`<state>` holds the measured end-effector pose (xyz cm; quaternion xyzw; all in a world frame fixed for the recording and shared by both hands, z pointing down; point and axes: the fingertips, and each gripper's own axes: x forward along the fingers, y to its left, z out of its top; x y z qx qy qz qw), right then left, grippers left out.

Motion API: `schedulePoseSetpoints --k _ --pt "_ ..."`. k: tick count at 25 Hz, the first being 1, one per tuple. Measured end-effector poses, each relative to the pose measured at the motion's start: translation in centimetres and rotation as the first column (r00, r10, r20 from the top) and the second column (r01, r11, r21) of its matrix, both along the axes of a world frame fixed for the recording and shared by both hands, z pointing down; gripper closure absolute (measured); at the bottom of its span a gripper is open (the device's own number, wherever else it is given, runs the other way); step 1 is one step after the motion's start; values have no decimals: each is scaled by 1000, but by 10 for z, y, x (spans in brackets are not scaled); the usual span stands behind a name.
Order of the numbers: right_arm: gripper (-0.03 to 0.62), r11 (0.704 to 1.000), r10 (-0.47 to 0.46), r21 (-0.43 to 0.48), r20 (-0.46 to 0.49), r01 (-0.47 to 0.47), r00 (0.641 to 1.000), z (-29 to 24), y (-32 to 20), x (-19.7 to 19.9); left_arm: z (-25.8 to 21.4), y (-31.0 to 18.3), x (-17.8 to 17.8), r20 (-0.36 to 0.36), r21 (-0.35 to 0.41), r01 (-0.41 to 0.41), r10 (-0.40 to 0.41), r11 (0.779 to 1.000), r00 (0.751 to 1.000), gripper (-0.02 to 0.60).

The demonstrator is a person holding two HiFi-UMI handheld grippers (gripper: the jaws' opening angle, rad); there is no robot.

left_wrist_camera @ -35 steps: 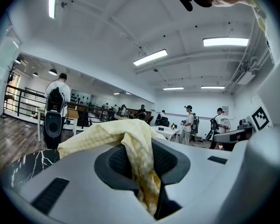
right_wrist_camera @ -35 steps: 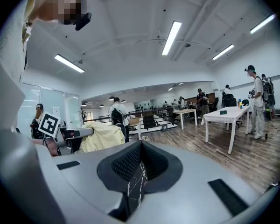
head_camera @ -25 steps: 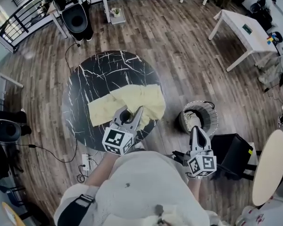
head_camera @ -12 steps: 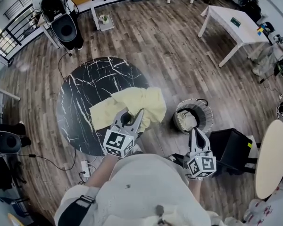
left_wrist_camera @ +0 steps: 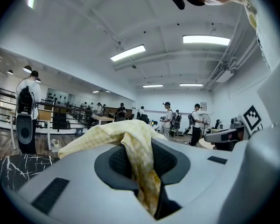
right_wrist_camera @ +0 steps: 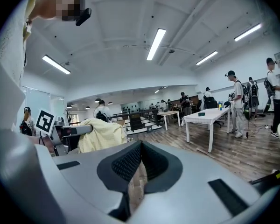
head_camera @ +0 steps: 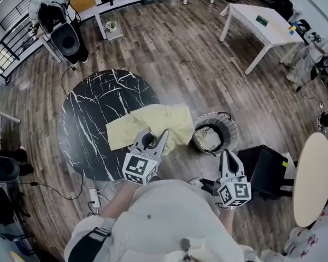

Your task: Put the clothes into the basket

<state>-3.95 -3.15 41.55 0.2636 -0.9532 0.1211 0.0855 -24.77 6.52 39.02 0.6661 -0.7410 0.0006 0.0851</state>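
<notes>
Pinched between the pads of the left gripper [head_camera: 154, 136]: a fold of the yellow checked garment [head_camera: 153, 123], bunched in the narrow slot of the jaws and spilling over their top (plainest in the left gripper view). Not in the basket [head_camera: 235, 129] yet. Draped for now across the near edge of the black marbled round table [head_camera: 93, 119], one end trailing off that edge toward the basket and close beside its rim. Whether touching the rim, impossible to tell from above.

Already inside the basket: a pale crumpled cloth [head_camera: 209, 139], so probably one piece done. Left to do, by the look of it: lifting the yellow piece clear of the table, carrying it over the rim, letting go. No other loose clothes to be seen on the table or the wood floor [head_camera: 169, 53].

Right gripper [head_camera: 228, 154]: jaws pressed together at the tips, hovering just this side of the basket, nothing hanging from it. In the slit below those tips, a pale tan strip, too narrow to name as floor or fabric.

Hidden or unclear: how much of the garment hangs below the table edge, and the bottom of the basket under the pale cloth.
</notes>
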Motion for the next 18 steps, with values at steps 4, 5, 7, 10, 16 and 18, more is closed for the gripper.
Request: schedulePoseSetpoints --k 4,5,7,10,16,18 --pt "585 1000 16 3 8 -16 1000 1 -17 25 1 -18 28 10 -1 -25 25 1000 1000 485" --pt "585 1000 19 4 10 -19 1000 1 -21 31 2 -22 34 10 -1 -29 29 1000 1000 485" --pt "585 1000 25 4 13 -25 1000 0 -29 45 1 -32 50 10 -2 -37 37 999 999 485" --pt "585 999 36 4 16 -36 999 0 -41 68 -1 -47 73 17 -4 -55 55 998 998 485" --pt "585 997 71 4 16 -71 997 5 -64 117 3 -79 120 25 -9 -92 92 996 995 485" --pt "585 996 89 5 15 -89 996 7 -72 136 6 -89 138 24 -10 -109 109 994 994 485"
